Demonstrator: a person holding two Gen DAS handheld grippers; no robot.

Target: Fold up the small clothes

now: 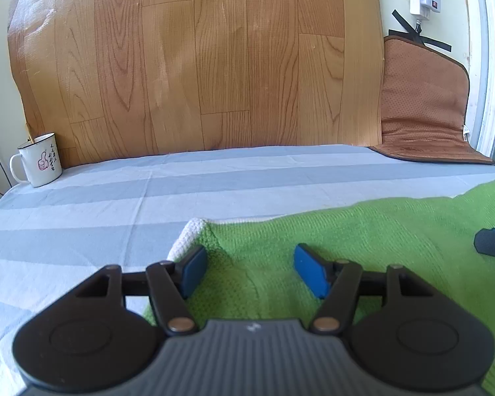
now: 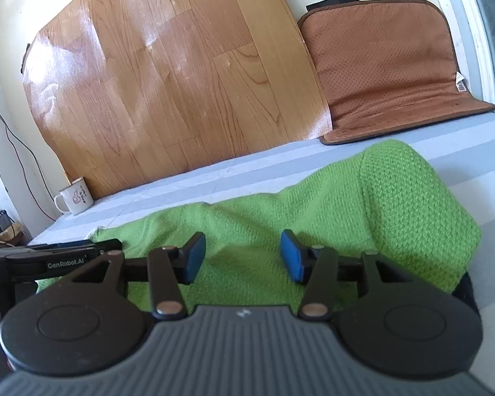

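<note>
Left wrist view: the left gripper (image 1: 249,272) hovers with jaws spread wide over a green knit garment (image 1: 363,241) with a white edge, lying rumpled on the striped sheet (image 1: 115,198). The right gripper (image 2: 239,257) is likewise spread apart, low over the garment's bunched end.

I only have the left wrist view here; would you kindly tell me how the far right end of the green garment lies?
Observer: In the right wrist view, the green garment humps up into a raised fold at its right end.
Operator: Thank you. Is the right gripper holding it?
Observer: No, the right gripper is open above the knit, nothing between its pads.
Operator: Anything under that end?
Observer: Something dark shows beneath the garment's right edge; I cannot tell what.
</note>
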